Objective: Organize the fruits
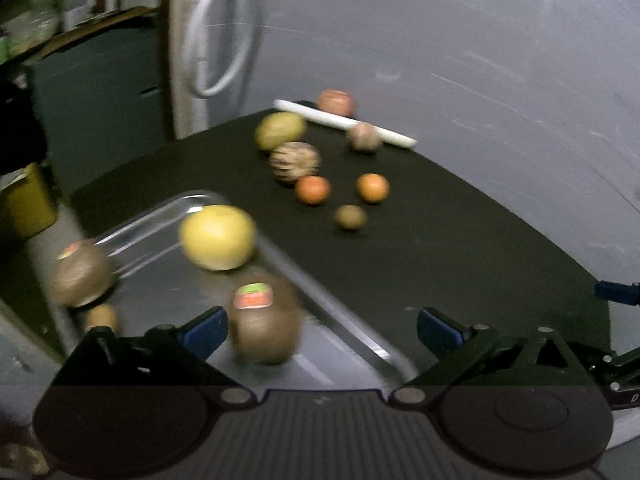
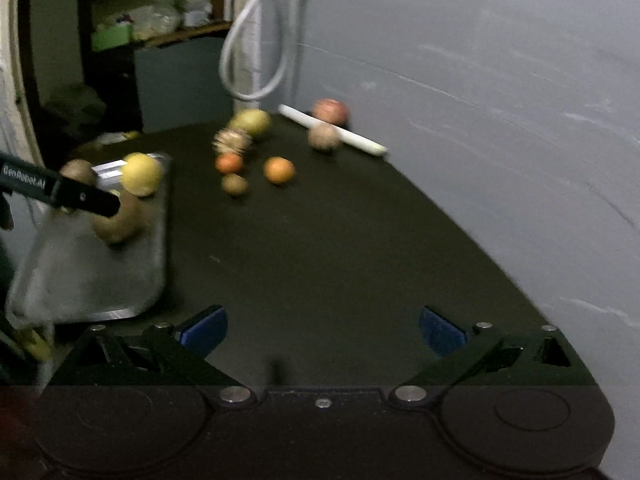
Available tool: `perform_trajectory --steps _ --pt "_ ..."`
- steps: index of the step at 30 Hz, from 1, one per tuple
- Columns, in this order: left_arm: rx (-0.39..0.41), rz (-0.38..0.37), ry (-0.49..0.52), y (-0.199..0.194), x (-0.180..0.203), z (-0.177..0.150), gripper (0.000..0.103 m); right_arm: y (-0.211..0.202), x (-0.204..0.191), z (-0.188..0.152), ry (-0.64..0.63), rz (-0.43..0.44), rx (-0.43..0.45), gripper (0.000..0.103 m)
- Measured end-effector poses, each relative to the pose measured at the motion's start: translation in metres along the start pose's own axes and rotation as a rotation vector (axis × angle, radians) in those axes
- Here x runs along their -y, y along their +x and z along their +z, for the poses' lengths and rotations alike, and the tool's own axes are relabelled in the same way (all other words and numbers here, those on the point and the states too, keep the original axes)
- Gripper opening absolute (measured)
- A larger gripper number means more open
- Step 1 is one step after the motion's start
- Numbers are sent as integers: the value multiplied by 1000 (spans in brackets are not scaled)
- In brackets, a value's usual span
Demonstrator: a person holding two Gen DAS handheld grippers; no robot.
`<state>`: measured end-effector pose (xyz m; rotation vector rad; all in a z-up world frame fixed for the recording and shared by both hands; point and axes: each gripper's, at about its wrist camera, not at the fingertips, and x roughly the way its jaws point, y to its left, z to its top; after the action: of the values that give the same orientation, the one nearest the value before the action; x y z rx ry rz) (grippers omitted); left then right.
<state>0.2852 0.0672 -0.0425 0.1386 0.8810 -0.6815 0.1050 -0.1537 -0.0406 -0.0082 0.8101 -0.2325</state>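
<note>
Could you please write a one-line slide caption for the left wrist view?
Open left tongs above the metal tray holding a yellow fruit; two oranges wait on the table.

"GenRobot.AI" on left claw (image 2: 60, 192)

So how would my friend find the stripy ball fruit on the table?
Start at the black table and find the loose fruit beyond the metal tray. The stripy fruit sits just in front of the big yellow-green fruit, behind one orange. It alone has pale and dark streaks.
</note>
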Motion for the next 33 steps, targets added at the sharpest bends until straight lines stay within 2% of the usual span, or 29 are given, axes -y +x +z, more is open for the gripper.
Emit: perform_trajectory --steps 5,9,15,20,23,26,28,30,33 --pt "-33 -41 54 24 33 4 102 -7 38 -11 -17 -37 -47 102" --pt "-56 -45 114 41 53 8 102 -1 65 -8 -66 -3 -84 102" --pt "-68 4 190 59 65 18 102 32 85 19 -253 151 -121 102" --pt "-90 29 241 77 61 36 102 82 83 52 -436 344 -133 102" --pt "-94 58 264 87 58 46 102 117 78 75 -518 413 -128 102" --pt "-83 75 300 95 56 52 102 150 72 97 -544 463 -124 102" --pt "-74 88 323 100 55 54 102 172 69 112 -513 483 -101 102" --pt "-71 104 343 104 54 54 102 187 67 124 -483 501 -87 102" --pt "-71 110 381 110 53 54 102 204 63 136 -504 536 -60 101"
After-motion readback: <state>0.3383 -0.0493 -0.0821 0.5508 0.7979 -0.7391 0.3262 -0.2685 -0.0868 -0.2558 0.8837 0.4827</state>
